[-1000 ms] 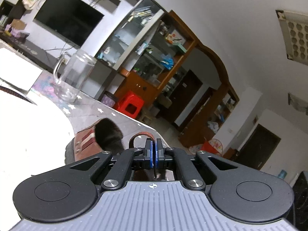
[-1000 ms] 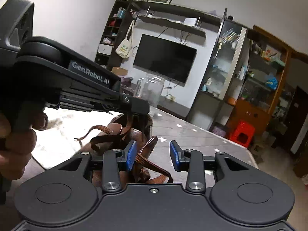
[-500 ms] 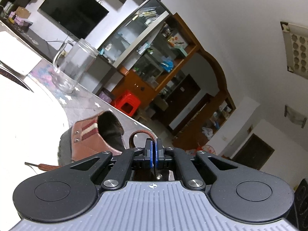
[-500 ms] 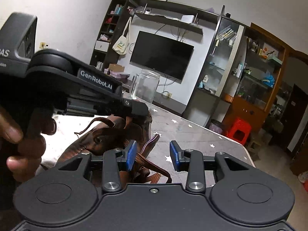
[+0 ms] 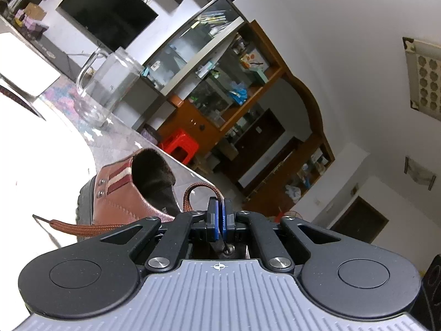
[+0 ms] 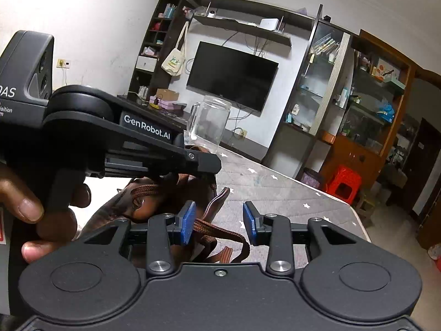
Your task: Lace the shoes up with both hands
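Note:
A brown leather shoe [image 5: 121, 198] with a striped heel tab lies on the table; it also shows in the right wrist view [image 6: 165, 201]. My left gripper [image 5: 220, 215] is shut on the brown shoelace [image 5: 190, 195], which loops up just ahead of the pads; another stretch of lace [image 5: 80, 224] trails to the left. In the right wrist view the left gripper [image 6: 204, 162] hovers over the shoe. My right gripper [image 6: 219, 222] is open, with a loop of lace [image 6: 217, 229] lying between its blue pads [image 6: 187, 222], untouched.
A clear glass mug [image 5: 107, 85] stands on the grey star-patterned table [image 6: 275, 193] beyond the shoe; it also shows in the right wrist view [image 6: 209, 121]. A white sheet [image 5: 41, 165] covers the table's left part. The table's far edge runs right of the shoe.
The left gripper has risen and tilted, keeping the lace pinched; more of the shoe and a trailing lace end show. The right gripper has stayed open, shifting slightly.

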Tool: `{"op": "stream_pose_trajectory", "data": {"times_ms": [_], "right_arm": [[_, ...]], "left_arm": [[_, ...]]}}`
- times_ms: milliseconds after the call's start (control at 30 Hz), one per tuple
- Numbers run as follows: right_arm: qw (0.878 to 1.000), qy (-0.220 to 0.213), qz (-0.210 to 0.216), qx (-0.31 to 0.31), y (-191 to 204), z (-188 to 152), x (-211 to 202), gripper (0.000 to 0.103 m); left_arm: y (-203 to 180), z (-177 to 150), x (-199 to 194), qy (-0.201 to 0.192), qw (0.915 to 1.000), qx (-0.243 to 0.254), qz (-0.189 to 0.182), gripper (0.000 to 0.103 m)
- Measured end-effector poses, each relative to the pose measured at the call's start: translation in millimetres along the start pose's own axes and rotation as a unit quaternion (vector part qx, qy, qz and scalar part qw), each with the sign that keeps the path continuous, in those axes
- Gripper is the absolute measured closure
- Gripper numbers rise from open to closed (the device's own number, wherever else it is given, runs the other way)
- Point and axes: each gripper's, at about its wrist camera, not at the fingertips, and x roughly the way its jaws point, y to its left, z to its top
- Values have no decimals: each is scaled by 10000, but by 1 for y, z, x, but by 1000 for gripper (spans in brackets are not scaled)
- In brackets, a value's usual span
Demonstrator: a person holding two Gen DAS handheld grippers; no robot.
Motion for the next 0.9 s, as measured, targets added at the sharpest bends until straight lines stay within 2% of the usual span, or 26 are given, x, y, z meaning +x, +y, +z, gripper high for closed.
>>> {"op": "stream_pose_trajectory", "data": {"times_ms": [300,467,900], "right_arm": [[10000,48,-27,51,-2,1,3,64],[10000,69,-22,56,-2,1,4,64],[9984,-19,492,259,-14,16,-8,64]], "left_arm": [[2,-4,0,-6,10000,17,66,100],[0,-6,-1,143,9999,94,-8,100],[1,3,-1,278,9995,126,-19,100]]}}
